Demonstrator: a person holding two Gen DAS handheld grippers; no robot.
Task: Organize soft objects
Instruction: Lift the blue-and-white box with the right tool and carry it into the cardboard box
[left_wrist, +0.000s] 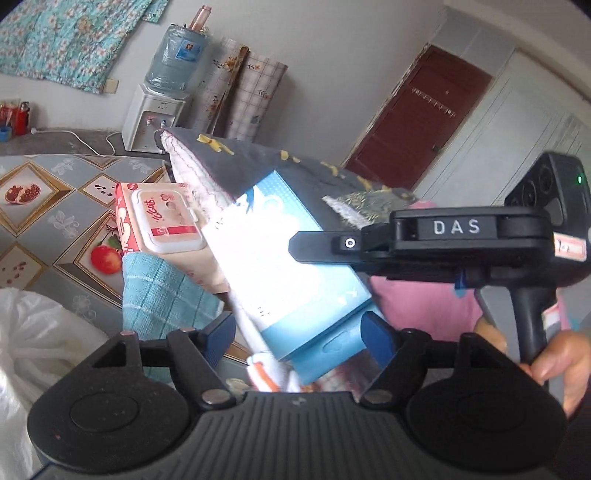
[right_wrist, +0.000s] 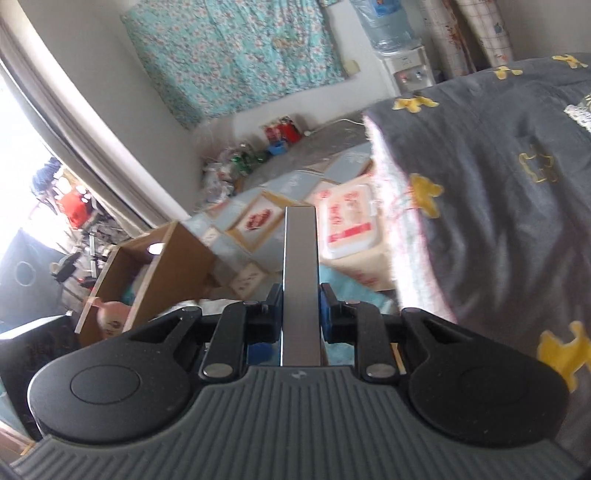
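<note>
My left gripper (left_wrist: 301, 334) is shut on a blue and white tissue pack (left_wrist: 291, 266) and holds it tilted above the table. Behind it lie a pink wet-wipe pack (left_wrist: 162, 221), a teal checked cloth (left_wrist: 162, 291) and a grey pillow with yellow shapes (left_wrist: 280, 166). My right gripper (left_wrist: 295, 248) reaches in from the right, above the tissue pack. In the right wrist view my right gripper (right_wrist: 300, 314) looks shut, with a grey metal bar (right_wrist: 300, 280) between the pads. The grey pillow (right_wrist: 509, 177) fills the right side, and the wet-wipe pack (right_wrist: 351, 225) lies ahead.
The table has a fruit-patterned cover (left_wrist: 48, 206). A white plastic bag (left_wrist: 33, 350) lies at the left. A wooden box (right_wrist: 147, 273) with items inside stands at the left in the right wrist view. A water dispenser (left_wrist: 155, 114) stands behind the table.
</note>
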